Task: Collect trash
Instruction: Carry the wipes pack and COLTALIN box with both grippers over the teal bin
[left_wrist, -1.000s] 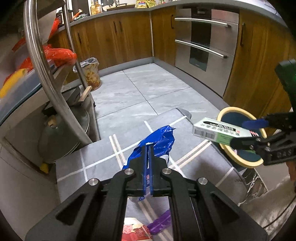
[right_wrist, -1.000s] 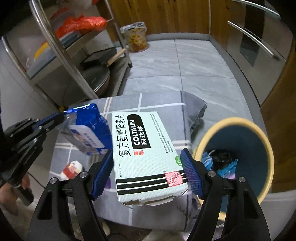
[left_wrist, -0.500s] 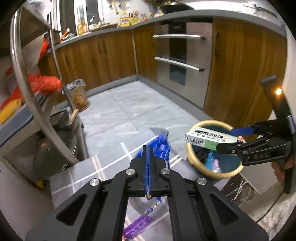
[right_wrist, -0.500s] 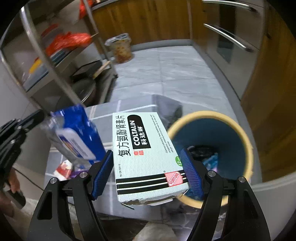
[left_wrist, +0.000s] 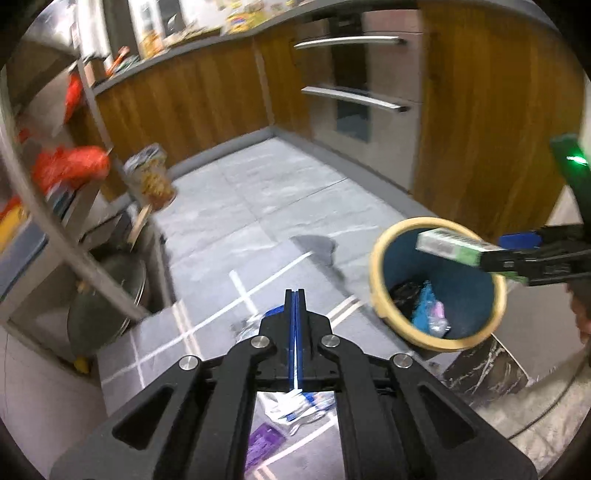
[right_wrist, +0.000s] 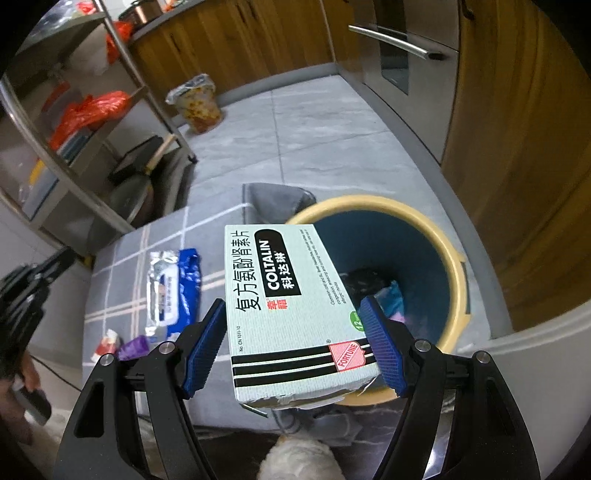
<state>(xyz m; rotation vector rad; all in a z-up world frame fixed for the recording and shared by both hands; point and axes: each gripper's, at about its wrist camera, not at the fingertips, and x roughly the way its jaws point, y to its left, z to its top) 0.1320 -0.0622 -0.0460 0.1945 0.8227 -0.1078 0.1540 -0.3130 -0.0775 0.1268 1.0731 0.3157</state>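
Note:
My right gripper (right_wrist: 293, 306) is shut on a pale green medicine box (right_wrist: 288, 295), its blue pads pressing both long sides. The box hangs over the near rim of a yellow-rimmed blue bin (right_wrist: 454, 266) with a black bag and wrappers at the bottom. From the left wrist view the box (left_wrist: 450, 243) and right gripper (left_wrist: 498, 253) sit above the bin (left_wrist: 376, 288). My left gripper (left_wrist: 295, 332) is shut, with no wrapper seen between its pads. A blue and silver wrapper (right_wrist: 177, 288) lies flat on the grey cloth (right_wrist: 122, 280), under the left gripper (right_wrist: 70, 254).
A purple wrapper (right_wrist: 135, 347) and a red-white packet (right_wrist: 107, 341) lie on the cloth's near corner. A metal rack (right_wrist: 122, 66) with a red bag and pans stands left. A cup noodle tub (right_wrist: 195, 103) sits on the tiled floor. Wooden cabinets and an oven line the right.
Both grippers have swung right toward the bin, and the box now overlaps its rim. The blue wrapper no longer hangs from my left gripper; it lies on the cloth.

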